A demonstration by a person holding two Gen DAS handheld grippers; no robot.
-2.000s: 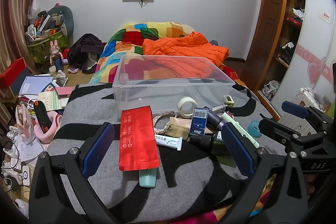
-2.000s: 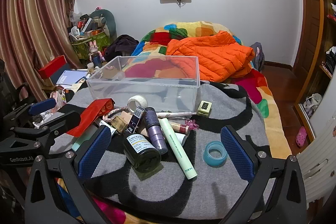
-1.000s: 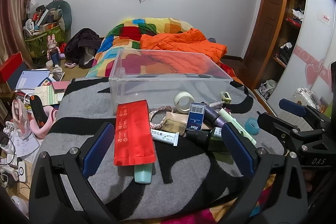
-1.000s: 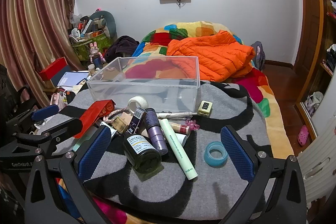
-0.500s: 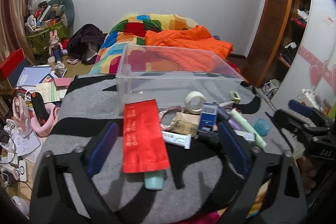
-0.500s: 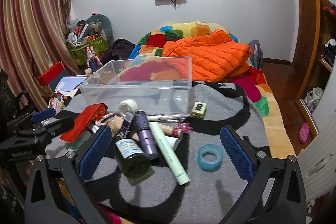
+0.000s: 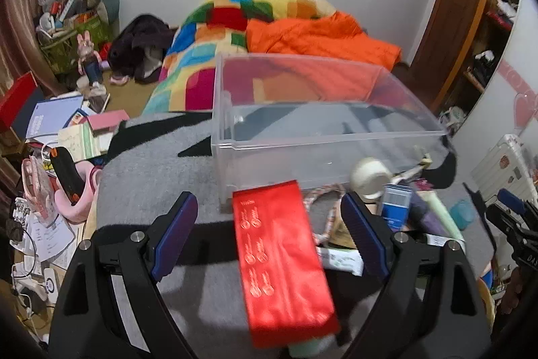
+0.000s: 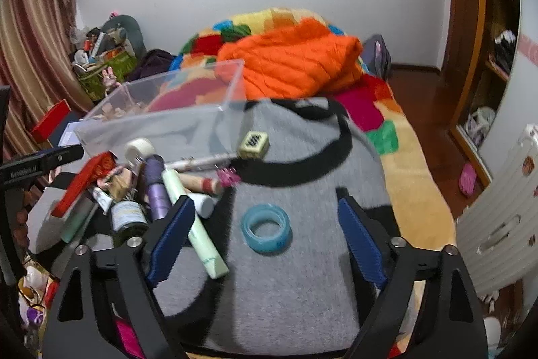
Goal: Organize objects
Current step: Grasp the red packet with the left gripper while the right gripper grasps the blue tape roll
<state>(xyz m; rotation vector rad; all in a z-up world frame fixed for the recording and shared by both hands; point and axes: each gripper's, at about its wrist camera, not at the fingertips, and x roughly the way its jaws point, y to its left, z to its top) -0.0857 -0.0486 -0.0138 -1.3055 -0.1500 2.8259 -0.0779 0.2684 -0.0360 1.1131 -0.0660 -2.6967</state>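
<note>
A clear plastic bin stands empty on the grey and black blanket; it also shows in the right wrist view. In front of it lies a pile of small items. My left gripper is open, its jaws on either side of a red packet. My right gripper is open, its jaws on either side of a blue tape roll. A pale green tube, a purple bottle, a dark jar and a white tape roll lie to its left.
A small cream dice-like box and a pen lie near the bin. An orange jacket lies on the colourful bedspread behind. Books and clutter cover the floor at left. A white suitcase stands at right.
Both grippers have moved forward and down toward the pile. The left now frames the red packet, the right frames the blue tape roll. Both stay open.
</note>
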